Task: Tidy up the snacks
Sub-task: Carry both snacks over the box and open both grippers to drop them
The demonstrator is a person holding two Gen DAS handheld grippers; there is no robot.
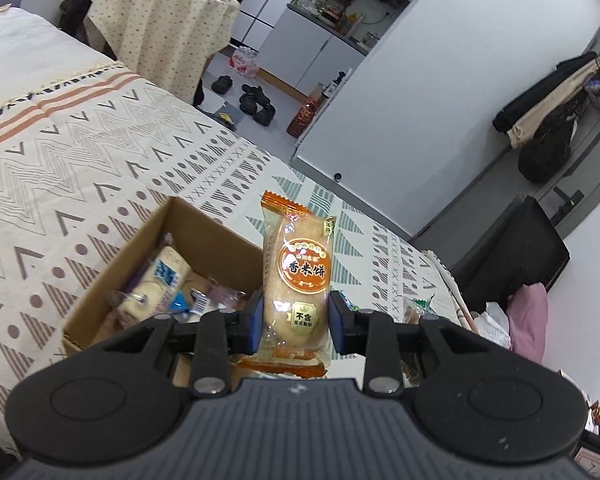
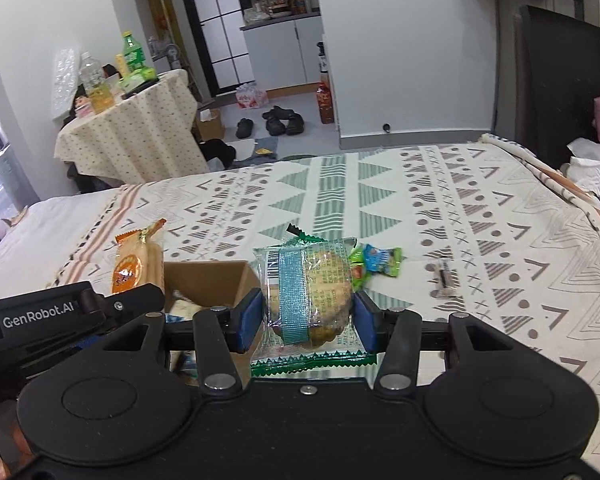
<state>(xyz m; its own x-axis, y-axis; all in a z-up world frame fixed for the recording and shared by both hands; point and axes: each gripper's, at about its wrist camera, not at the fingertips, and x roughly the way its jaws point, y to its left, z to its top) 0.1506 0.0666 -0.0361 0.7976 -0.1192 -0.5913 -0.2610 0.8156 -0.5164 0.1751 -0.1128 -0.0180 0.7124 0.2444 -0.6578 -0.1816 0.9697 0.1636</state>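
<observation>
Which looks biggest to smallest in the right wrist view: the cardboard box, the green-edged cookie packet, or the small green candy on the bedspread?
1. Clear green-edged cookie packet, though it sits nearest the camera, so this is unsure.
2. Brown cardboard box, partly hidden.
3. Small green candy wrapper, clearly smallest.

orange rice cracker pkt (image 1: 296,280) upright, green-edged cookie pkt (image 2: 312,300), open box (image 1: 156,240)

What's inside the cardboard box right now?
The cardboard box holds several wrapped snacks, among them a pale blue-labelled packet. The left gripper covers its near end.
</observation>
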